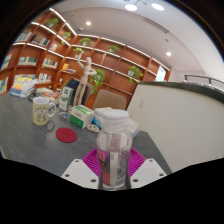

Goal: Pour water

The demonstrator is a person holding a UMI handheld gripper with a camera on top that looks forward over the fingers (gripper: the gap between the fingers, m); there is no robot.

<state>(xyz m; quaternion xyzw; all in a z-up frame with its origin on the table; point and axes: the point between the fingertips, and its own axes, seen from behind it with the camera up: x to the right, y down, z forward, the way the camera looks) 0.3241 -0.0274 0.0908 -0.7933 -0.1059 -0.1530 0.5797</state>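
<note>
Jaws clamp the clear bottle (113,150); red coaster (66,134) and mug (42,110) sit ahead-left, open grey table (25,150) around them

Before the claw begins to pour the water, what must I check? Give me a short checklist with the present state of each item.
1. Claw grips the clear lidded container: ok, both pink pads press its sides.
2. Container upright: ok, not tilted.
3. Lid open for pouring: cannot tell.
4. Water inside the container: cannot tell.
5. Receiving vessel in view: ok, a white printed cup stands on the grey table, beyond the claw.
6. Path to the cup: not ok, a red round lid and small boxes lie near.
</note>
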